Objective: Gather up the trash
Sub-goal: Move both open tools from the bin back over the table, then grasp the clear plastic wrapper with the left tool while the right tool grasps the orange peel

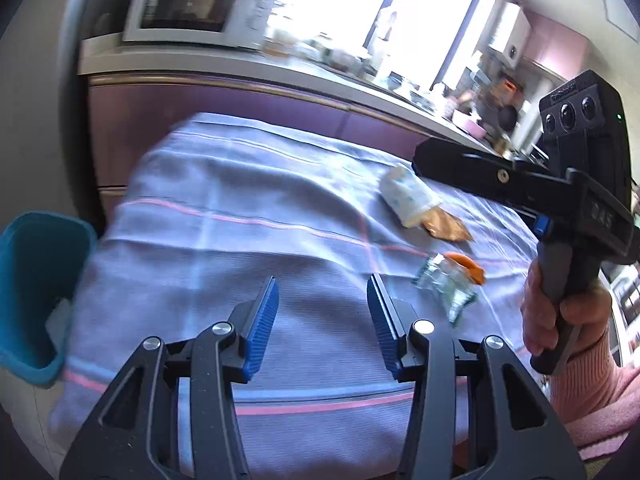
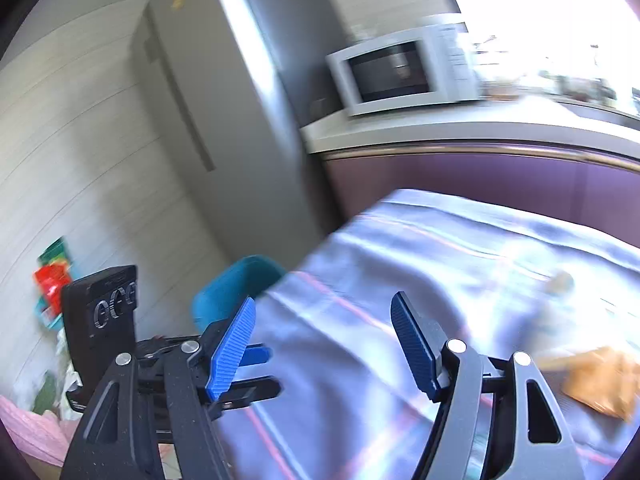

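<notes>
Blue-padded left gripper [image 1: 322, 312] stands open, empty, above the lilac striped tablecloth [image 1: 224, 208]; crumpled clear plastic wrapper [image 1: 448, 284] lies right of it, teal plastic bin [image 1: 36, 280] left. Right gripper [image 2: 324, 344] likewise open, empty; orange wrapper [image 2: 600, 384] lies at its right.

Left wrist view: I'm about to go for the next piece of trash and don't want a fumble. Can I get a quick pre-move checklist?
1. Left gripper open, holding nothing: ok.
2. Right gripper open, holding nothing: ok.
3. Clear crumpled wrapper lying free on the tablecloth: ok.
4. White packet separate from brown wrapper: not ok, they touch.
5. Teal bin beside the table's left edge: ok.
6. Room in bin: cannot tell.
</notes>
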